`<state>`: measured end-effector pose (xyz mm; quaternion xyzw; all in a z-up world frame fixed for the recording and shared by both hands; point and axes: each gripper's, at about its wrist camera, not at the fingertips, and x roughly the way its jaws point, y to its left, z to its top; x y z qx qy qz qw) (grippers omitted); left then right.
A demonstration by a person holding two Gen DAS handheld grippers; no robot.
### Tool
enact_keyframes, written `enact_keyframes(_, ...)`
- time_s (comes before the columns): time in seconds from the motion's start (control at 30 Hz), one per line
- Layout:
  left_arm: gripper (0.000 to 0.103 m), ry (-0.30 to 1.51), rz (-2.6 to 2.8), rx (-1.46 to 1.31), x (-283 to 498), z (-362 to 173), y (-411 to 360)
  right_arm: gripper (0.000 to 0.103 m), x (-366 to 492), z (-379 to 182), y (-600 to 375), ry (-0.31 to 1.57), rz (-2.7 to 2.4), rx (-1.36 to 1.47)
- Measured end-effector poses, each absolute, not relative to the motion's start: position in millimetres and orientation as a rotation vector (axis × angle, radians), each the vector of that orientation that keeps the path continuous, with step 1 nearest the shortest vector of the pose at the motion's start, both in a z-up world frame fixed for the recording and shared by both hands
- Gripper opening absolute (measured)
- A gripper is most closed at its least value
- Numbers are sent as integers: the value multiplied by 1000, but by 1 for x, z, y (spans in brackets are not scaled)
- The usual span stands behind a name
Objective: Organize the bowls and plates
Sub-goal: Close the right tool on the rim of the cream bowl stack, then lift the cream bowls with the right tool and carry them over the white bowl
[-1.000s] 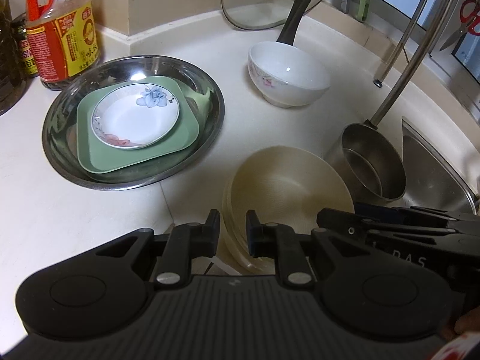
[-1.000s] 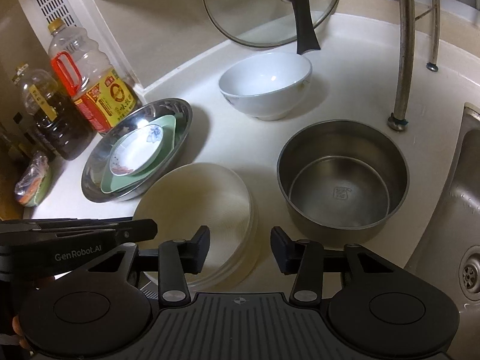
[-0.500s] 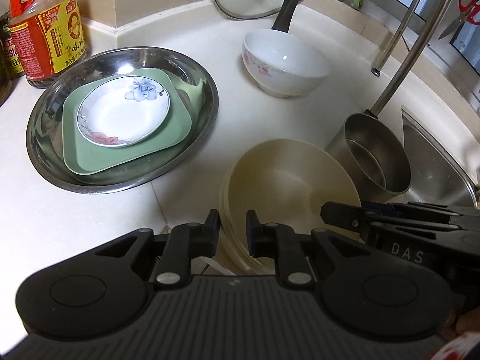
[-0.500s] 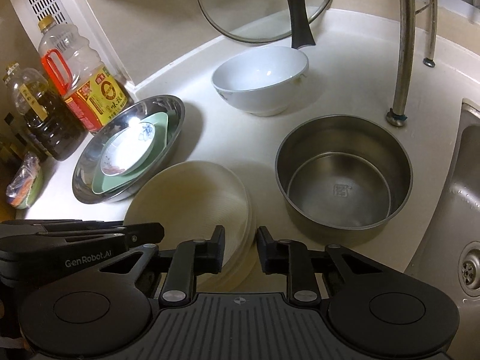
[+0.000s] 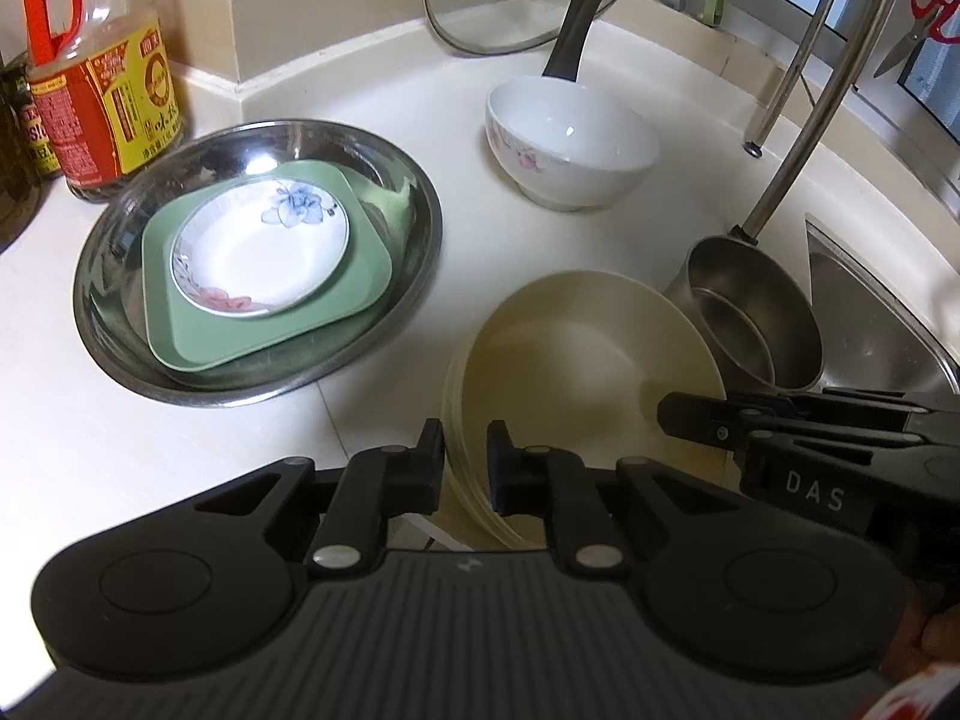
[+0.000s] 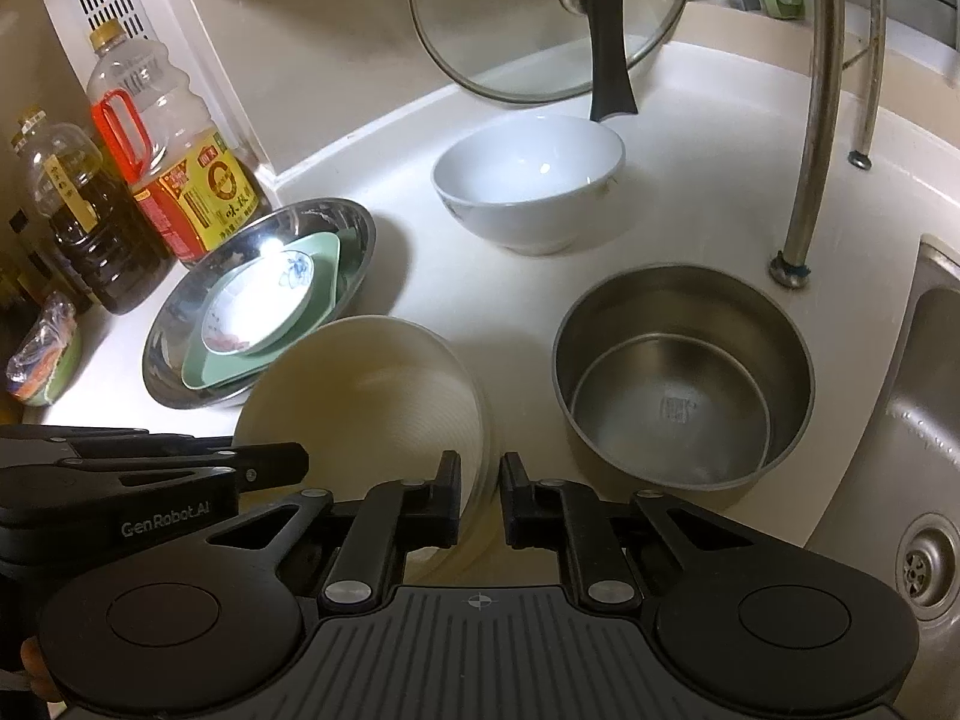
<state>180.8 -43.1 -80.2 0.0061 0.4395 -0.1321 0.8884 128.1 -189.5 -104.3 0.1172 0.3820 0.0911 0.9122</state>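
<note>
Lying at about six o'clock on the pale countertop [image 5: 90,450], the stack of cream plates [image 5: 588,360] was gripped from both sides. The left gripper [image 5: 465,450] was clamped on the near-left rim of the stack, its jaws drawn close on the plate edges. The right gripper [image 6: 481,483] had just been closing its jaws, and they were seen pinched on the near-right rim of the same stack, with the plate edges between them.

At nine to ten o'clock from the stack, a steel basin [image 5: 120,360] was seen, holding a green square plate [image 5: 198,336] with a small flowered saucer [image 5: 258,252] laid on top. Behind the basin, at about ten o'clock, an oil bottle [image 5: 102,90] with a red handle was stood against the wall, and a darker bottle [image 6: 90,228] was placed beside it in the right wrist view.

At twelve o'clock a white bowl [image 5: 570,144] with pink flowers was set upright, apart from the stack. Behind it a glass lid [image 6: 540,18] with a black handle was leaned on the wall.

At two to three o'clock a steel pot [image 6: 684,372] was placed, another steel vessel nested inside it. A curved faucet pipe [image 6: 816,120] was fixed behind the pot, and the sink [image 6: 924,420] was found at the far right.
</note>
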Motion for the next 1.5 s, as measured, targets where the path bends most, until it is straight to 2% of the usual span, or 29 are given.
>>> enact_keyframes(0.7,13,812,-267,35,203,-48,-54,12,155,-68,-196,706,187,224)
enact_keyframes(1.5,13,715,-349,81,282,-12,-97,12,216,-29,-242,654,108,234)
